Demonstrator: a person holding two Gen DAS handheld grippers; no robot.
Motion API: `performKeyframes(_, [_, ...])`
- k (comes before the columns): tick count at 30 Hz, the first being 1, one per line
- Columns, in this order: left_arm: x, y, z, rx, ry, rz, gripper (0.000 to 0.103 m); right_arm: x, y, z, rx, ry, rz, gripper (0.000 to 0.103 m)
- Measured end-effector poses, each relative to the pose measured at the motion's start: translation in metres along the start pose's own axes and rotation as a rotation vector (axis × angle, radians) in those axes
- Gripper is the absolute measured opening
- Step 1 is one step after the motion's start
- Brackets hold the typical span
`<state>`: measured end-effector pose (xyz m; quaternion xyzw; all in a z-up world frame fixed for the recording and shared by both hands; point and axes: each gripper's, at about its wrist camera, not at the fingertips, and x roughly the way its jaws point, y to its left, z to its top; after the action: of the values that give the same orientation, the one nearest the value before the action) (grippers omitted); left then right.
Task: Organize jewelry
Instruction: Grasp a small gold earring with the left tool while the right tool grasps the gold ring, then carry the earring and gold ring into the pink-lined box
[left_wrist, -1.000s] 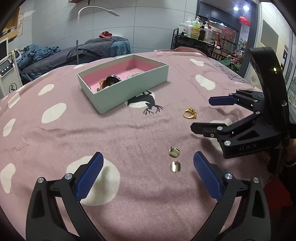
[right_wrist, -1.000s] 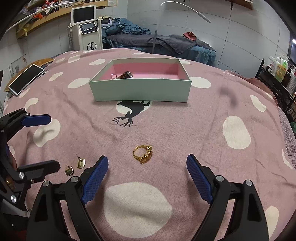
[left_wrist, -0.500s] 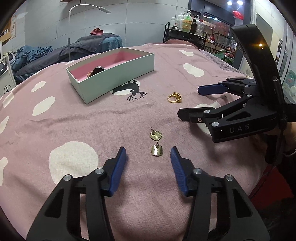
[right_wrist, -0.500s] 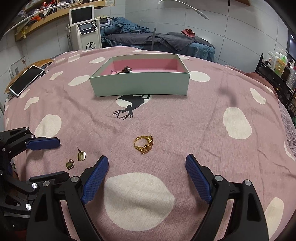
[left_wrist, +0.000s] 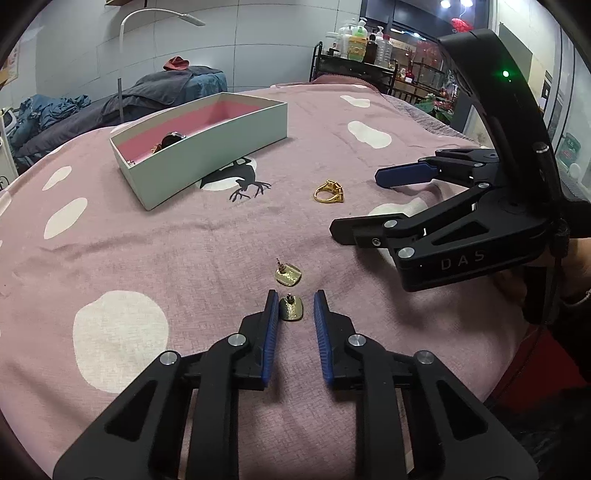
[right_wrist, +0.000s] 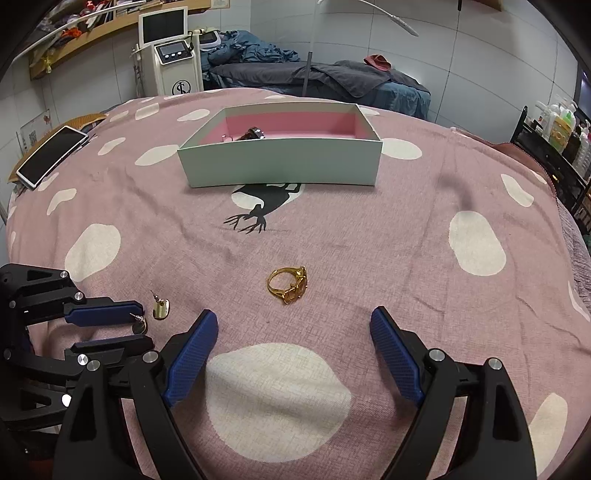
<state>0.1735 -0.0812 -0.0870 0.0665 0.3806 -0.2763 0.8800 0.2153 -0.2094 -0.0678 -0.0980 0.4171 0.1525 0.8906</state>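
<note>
Two small gold stud earrings lie on the pink spotted cloth. My left gripper (left_wrist: 294, 295) has its jaws closing around the near earring (left_wrist: 291, 308), with a thin gap still showing at the right pad. The far earring (left_wrist: 289, 275) lies just beyond the tips. In the right wrist view the left gripper (right_wrist: 138, 326) comes in from the left beside both earrings (right_wrist: 161, 308). A gold ring (right_wrist: 288, 284) sits just ahead of my right gripper (right_wrist: 293, 317), which is open and holds nothing. The mint box (right_wrist: 280, 162) with pink lining stands farther back with a dark piece (right_wrist: 255, 133) inside.
A black deer print (right_wrist: 258, 206) marks the cloth in front of the box. A tablet (right_wrist: 50, 155) lies at the far left edge. Behind the table stand a white machine (right_wrist: 173, 55), a bed with dark blankets (right_wrist: 332, 74) and a rack of bottles (left_wrist: 354, 40).
The left gripper's jaws have narrowed from wide apart to close around the near earring, and it has shifted toward the earrings. The right gripper has stayed put and open.
</note>
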Motion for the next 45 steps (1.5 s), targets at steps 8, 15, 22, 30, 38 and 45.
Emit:
performKeyframes(8, [-0.001,0.003,-0.003,-0.031,-0.017,-0.006,0.013,0.009,0.003,0.007,-0.014,0.031,-0.001,0.081])
performKeyframes(15, [-0.003,0.005,-0.003,-0.049,-0.023,-0.012,0.013,0.015,0.001,0.016,-0.005,0.037,-0.005,0.06])
performKeyframes(22, [-0.004,0.006,-0.004,-0.049,-0.027,-0.008,0.013,0.014,0.003,0.017,-0.012,0.03,0.012,0.024])
performKeyframes(30, [-0.007,0.009,-0.005,-0.06,-0.035,-0.006,0.013,0.011,0.002,0.017,0.001,0.014,0.021,0.024])
performKeyframes(38, [-0.015,0.016,-0.003,-0.075,-0.05,0.003,0.013,0.002,0.001,0.014,0.02,-0.019,0.062,0.024])
performKeyframes(45, [-0.024,0.021,0.004,-0.062,-0.07,0.023,0.013,-0.007,0.004,0.014,0.028,-0.038,0.1,0.024])
